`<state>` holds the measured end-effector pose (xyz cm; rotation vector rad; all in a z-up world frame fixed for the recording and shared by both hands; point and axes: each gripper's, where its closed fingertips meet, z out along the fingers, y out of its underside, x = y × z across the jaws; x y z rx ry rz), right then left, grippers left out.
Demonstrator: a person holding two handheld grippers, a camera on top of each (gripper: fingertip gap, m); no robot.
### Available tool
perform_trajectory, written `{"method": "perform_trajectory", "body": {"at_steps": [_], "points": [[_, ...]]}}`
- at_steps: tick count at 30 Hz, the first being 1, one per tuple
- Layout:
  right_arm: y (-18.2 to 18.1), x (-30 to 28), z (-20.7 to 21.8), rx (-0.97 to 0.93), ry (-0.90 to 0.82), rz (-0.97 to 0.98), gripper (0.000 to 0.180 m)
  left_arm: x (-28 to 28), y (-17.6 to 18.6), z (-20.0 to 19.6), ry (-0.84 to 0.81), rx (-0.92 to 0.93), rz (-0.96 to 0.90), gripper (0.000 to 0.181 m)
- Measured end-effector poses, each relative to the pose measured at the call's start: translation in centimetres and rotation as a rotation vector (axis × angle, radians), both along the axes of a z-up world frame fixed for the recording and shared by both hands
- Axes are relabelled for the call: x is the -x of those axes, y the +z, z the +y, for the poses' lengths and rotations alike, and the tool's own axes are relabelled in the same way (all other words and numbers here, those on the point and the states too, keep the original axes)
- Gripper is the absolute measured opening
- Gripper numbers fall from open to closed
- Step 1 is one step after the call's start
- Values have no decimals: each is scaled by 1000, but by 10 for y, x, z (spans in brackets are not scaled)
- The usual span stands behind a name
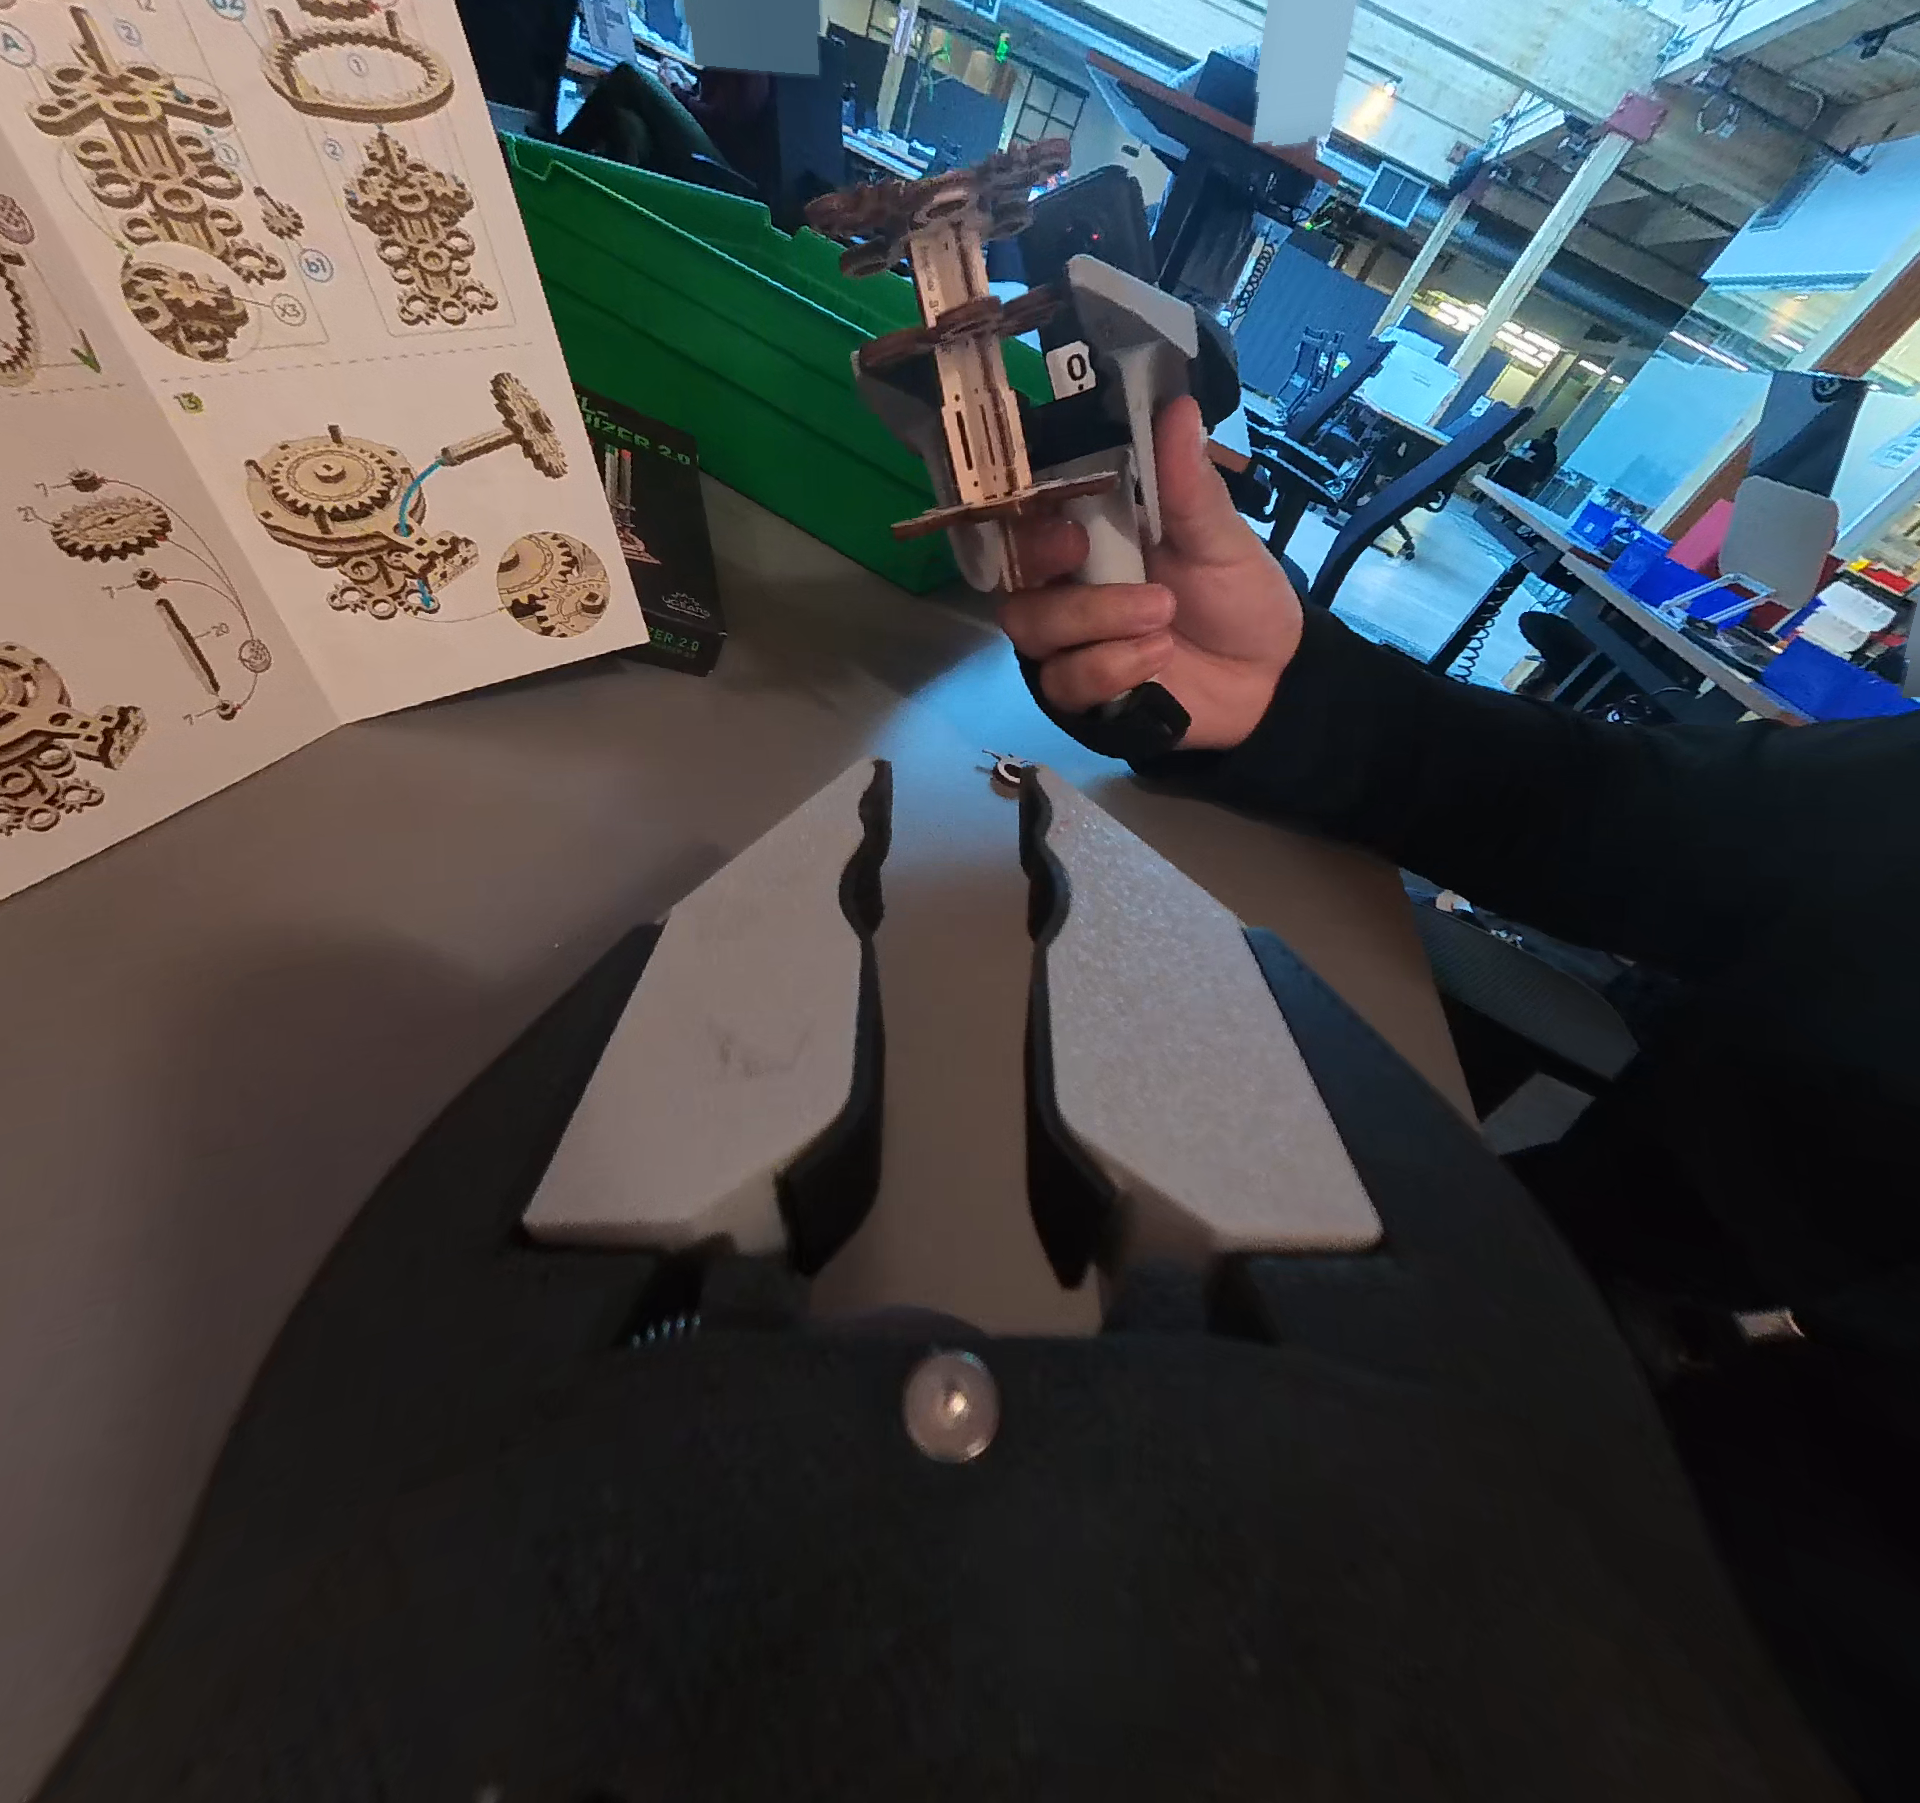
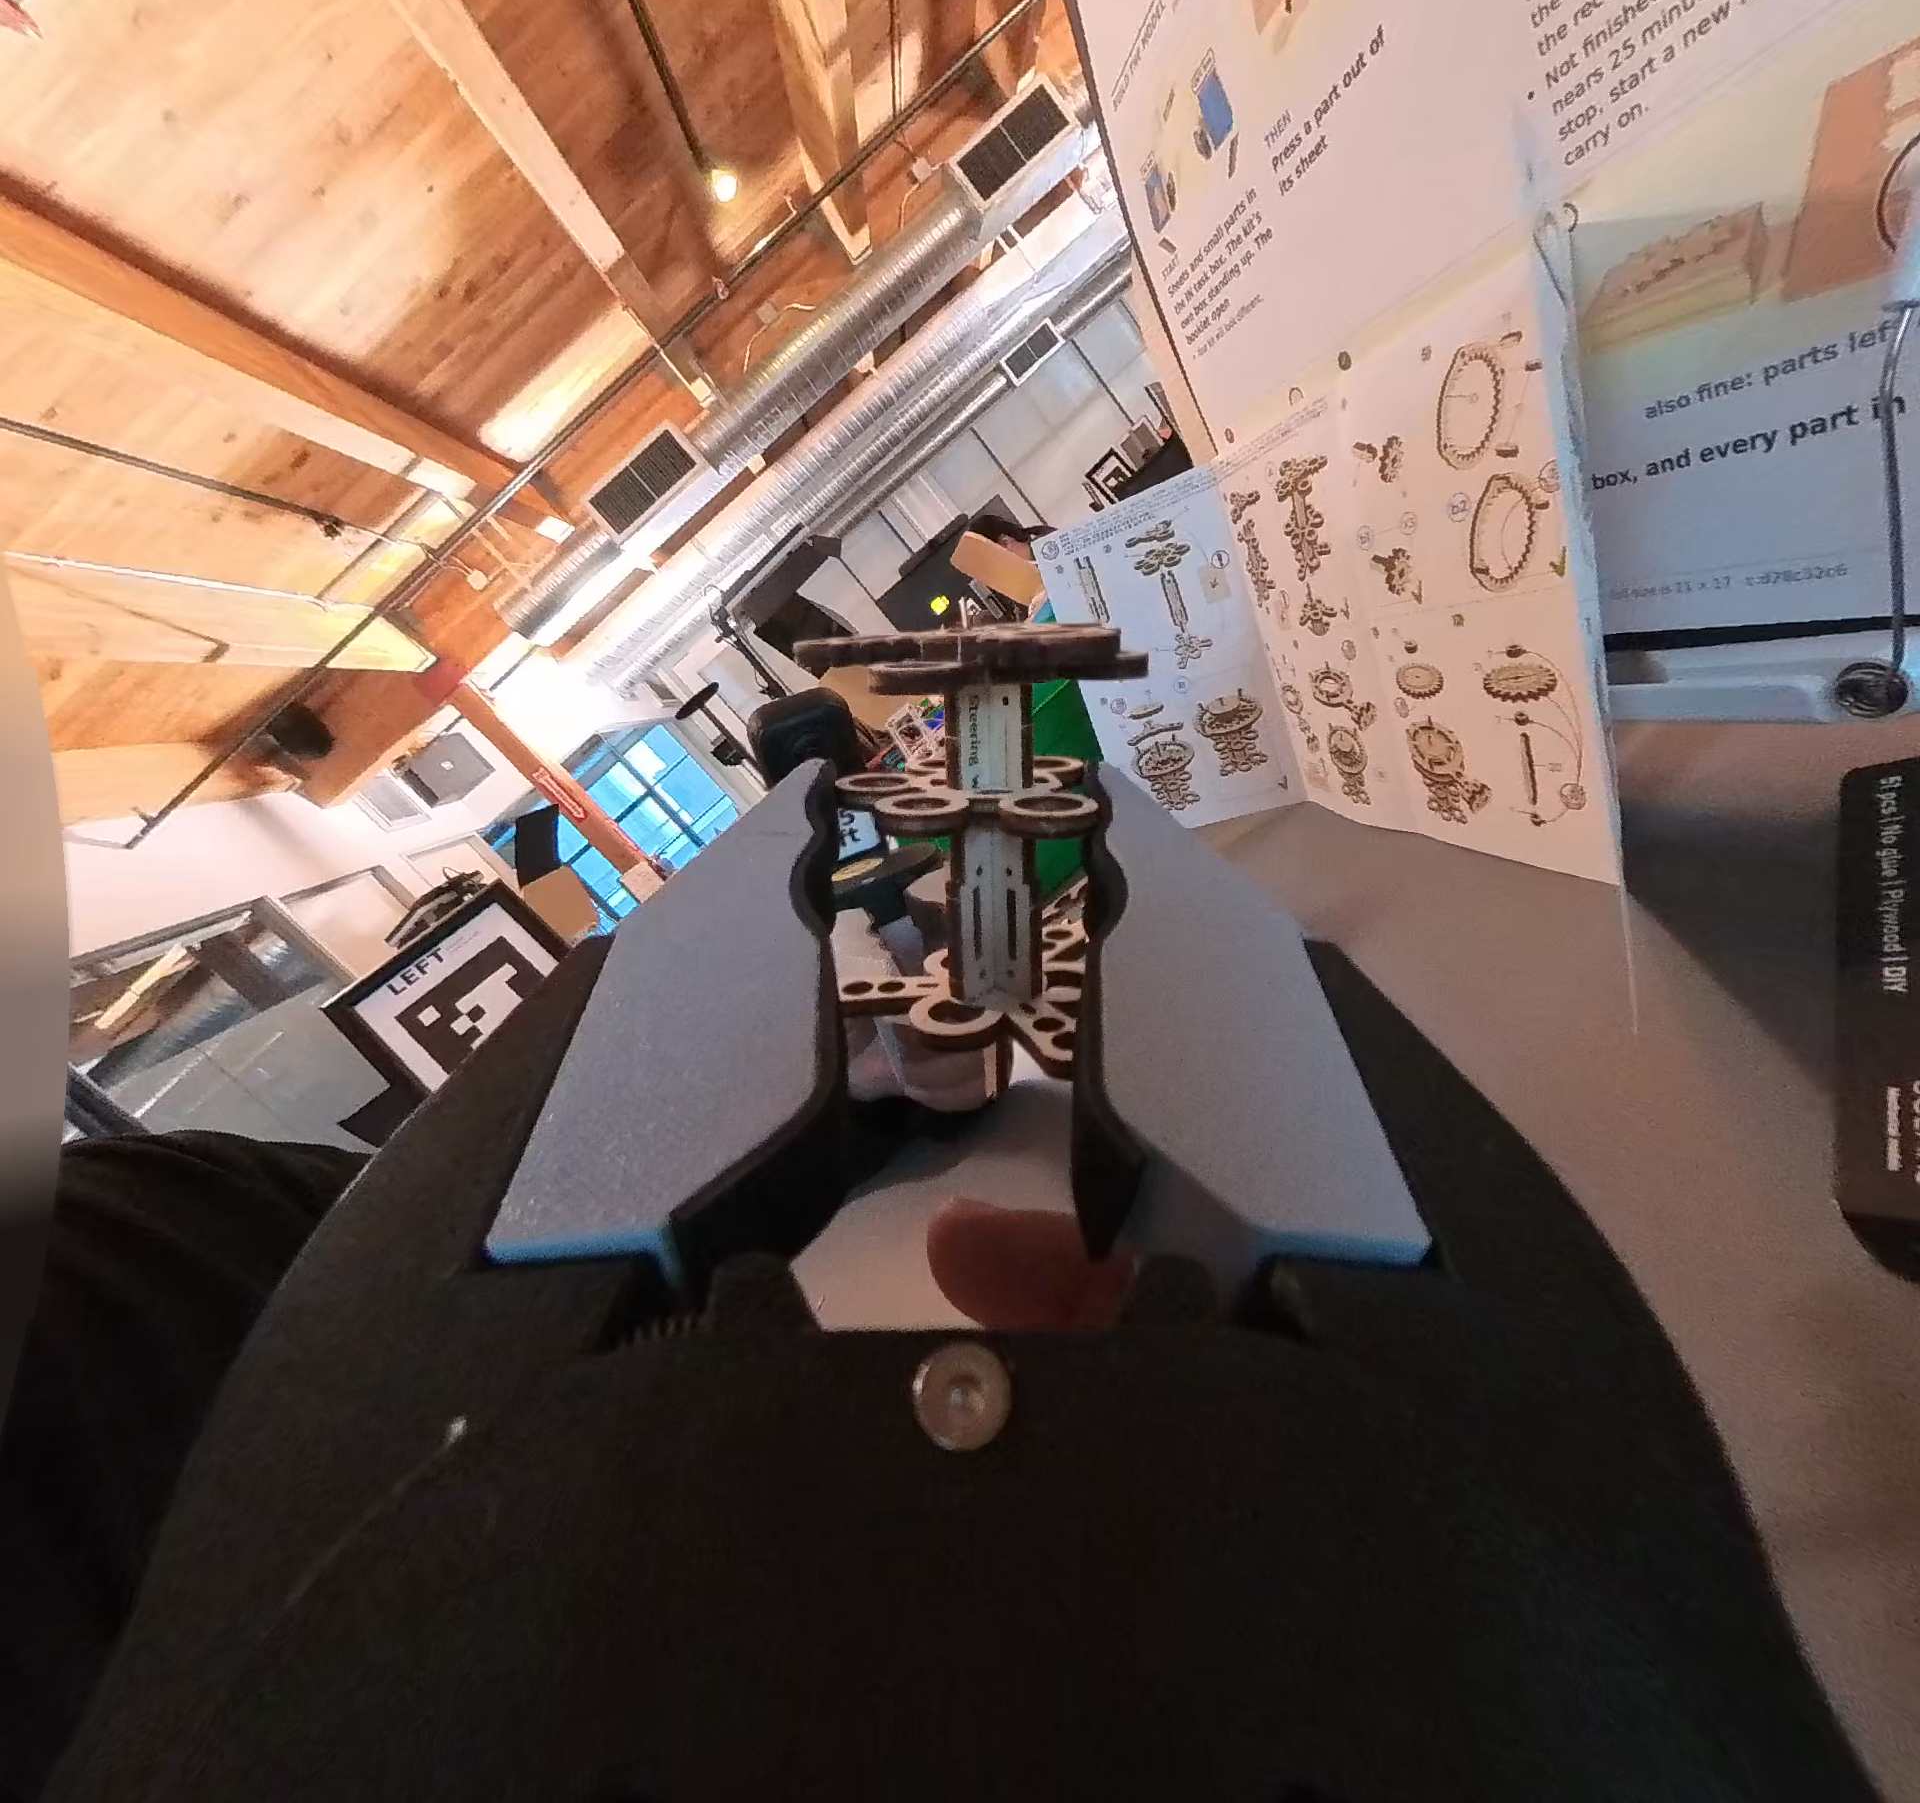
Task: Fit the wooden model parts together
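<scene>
The wooden model (image 1: 971,371) is a pale column with several dark ring tiers. My right gripper (image 1: 997,340) is shut on it and holds it tilted upright above the grey table (image 1: 416,922). In the right wrist view the column (image 2: 992,870) stands between the grey fingers (image 2: 727,1026), and the gripper (image 2: 961,818) clamps the ring tiers. My left gripper (image 1: 954,782) is open and empty, low over the table. A small wooden ring (image 1: 1006,769) lies on the table just beyond its right fingertip.
An open instruction booklet (image 1: 260,299) stands at the left, also in the right wrist view (image 2: 1351,662). A green bin (image 1: 727,330) and a black kit box (image 1: 655,527) sit behind. A hand (image 1: 1174,610) holds the right gripper. The table edge runs along the right. The left gripper's tips are roughly 10 cm from the right gripper's.
</scene>
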<state>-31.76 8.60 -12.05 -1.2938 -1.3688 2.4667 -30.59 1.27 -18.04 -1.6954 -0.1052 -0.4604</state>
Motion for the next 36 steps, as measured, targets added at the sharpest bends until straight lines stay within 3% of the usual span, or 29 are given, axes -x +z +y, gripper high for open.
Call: {"method": "perform_trajectory", "body": {"at_steps": [13,18,25,28,36], "points": [[3,-7,-24,10,108,38,43,-25,-5,23,-21,33,62,14],[-5,-8,-42,-68,128,37,43,-16,9,32,41,-60,-72,0],[-9,-1,-46,39,104,4,42,-23,11,34,-14,-78,-150,9],[-10,1,-47,74,95,-10,43,-21,8,36,11,-60,-130,0],[-20,1,-56,0,97,-16,43,-18,8,30,-31,-68,-294,0]]}}
